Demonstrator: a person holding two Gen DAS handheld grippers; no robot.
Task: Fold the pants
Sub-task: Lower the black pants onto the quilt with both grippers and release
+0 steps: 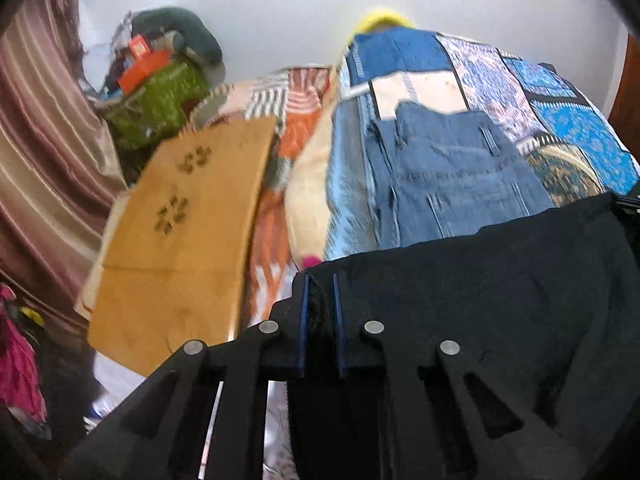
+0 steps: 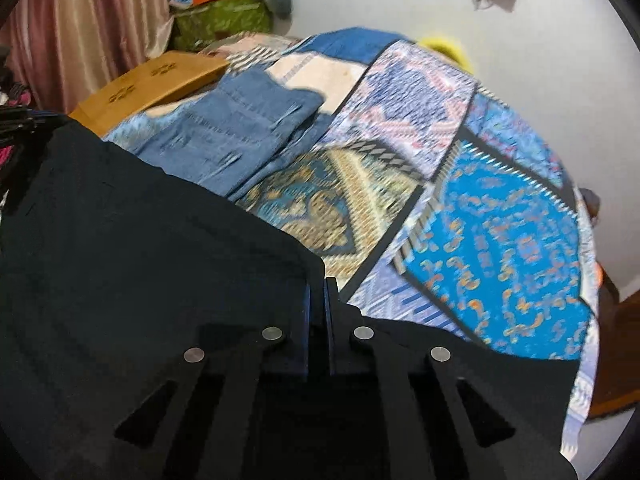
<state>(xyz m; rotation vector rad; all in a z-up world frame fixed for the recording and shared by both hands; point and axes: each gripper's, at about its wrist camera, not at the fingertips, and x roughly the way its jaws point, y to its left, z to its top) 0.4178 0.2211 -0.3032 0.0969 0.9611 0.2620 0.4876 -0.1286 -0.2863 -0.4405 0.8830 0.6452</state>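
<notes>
Black pants point(image 1: 500, 280) lie across the near part of a bed with a blue patchwork cover point(image 1: 560, 120). My left gripper point(image 1: 320, 280) is shut on the left corner of the black pants' near edge, with dark cloth pinched between its blue-edged pads. In the right wrist view the black pants point(image 2: 140, 240) fill the left half, and my right gripper point(image 2: 319, 284) is shut on their right corner. Folded blue jeans point(image 1: 448, 176) rest on the cover beyond the black pants, also visible as folded blue jeans point(image 2: 232, 136) from the right.
A tan cardboard sheet point(image 1: 180, 232) leans at the bed's left side, with an orange patterned cloth point(image 1: 276, 216) beside it. A green bag with an orange box point(image 1: 156, 96) stands by a striped curtain point(image 1: 44, 128). The bed cover point(image 2: 512, 240) drops off at the right.
</notes>
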